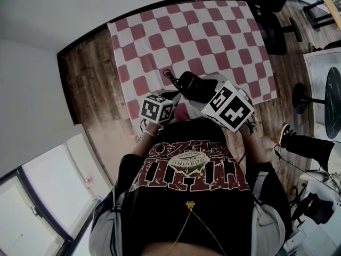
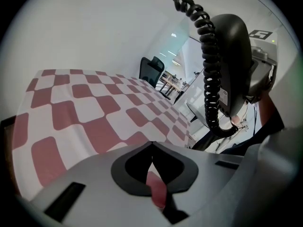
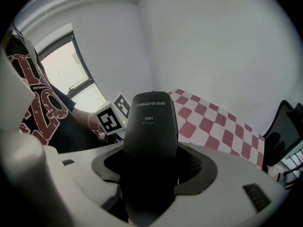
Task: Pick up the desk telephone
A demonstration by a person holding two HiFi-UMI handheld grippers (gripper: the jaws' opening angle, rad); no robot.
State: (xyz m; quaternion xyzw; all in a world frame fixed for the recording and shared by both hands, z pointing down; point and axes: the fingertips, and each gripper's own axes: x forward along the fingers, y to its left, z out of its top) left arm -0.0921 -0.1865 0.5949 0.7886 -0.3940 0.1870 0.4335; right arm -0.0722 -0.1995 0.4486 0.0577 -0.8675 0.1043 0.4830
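Head view: the desk telephone's handset is mid-frame, up off the checked counter in the right gripper, so the lift looks basically done to me. The left gripper sits just beside it, probably as a spare.

Left gripper view: jaws pressed together on nothing. The handset and its coiled cord hang at upper right.

Right gripper view: jaws pinching the handset around its middle, likely for balance.

No base unit shows in any view, and I can't tell where the cord leads.

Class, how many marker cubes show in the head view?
2. One cube sits on the left gripper; the other cube on the right gripper, holding the handset.
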